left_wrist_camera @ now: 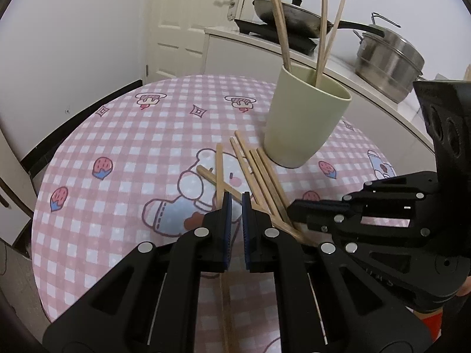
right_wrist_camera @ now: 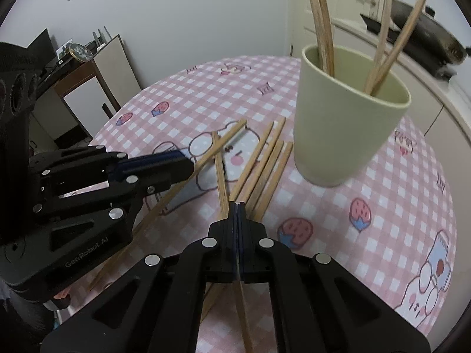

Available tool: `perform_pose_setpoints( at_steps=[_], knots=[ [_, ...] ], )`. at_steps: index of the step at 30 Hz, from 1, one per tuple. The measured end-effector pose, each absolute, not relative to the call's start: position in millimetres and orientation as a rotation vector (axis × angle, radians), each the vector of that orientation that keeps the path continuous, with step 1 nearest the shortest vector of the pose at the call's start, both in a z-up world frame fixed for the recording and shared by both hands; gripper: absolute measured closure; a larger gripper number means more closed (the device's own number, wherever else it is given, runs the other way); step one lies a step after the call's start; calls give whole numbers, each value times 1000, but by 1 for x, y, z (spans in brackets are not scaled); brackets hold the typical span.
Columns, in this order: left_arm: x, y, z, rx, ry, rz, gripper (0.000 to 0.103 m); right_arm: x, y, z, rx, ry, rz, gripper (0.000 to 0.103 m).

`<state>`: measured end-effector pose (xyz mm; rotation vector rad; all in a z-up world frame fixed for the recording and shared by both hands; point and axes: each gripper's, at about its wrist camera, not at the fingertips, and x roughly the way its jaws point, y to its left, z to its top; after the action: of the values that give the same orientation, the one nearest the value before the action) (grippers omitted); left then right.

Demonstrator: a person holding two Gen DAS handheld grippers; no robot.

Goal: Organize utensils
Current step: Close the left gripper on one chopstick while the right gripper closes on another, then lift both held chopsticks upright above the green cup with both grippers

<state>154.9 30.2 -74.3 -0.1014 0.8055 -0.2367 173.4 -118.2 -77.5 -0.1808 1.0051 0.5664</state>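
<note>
A pale green cup stands on the pink checked tablecloth with several wooden chopsticks upright in it. More chopsticks lie loose in front of the cup. My right gripper is shut on the near end of one loose chopstick. My left gripper is shut to a thin slit with nothing seen between the pads. One crossed chopstick runs under its left finger.
Behind the table a white counter carries a dark wok with a lid and a steel pot. A white door is at the back. A cabinet with a clock stands off the table's left side.
</note>
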Motion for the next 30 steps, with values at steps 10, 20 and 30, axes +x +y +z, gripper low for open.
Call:
perform_pose_setpoints(
  at_steps=[10,20,30],
  knots=[
    [162,34,-77,-59,845,-178,95,175,-105,-82,-236,1044,575,92],
    [168,40,-88,-61,921,-183,95,175,-94,-86,-353,1044,549,92],
    [168,31,-85,-23,900,-188,43,164,-110,-88,-366,1036,518,98]
  ],
)
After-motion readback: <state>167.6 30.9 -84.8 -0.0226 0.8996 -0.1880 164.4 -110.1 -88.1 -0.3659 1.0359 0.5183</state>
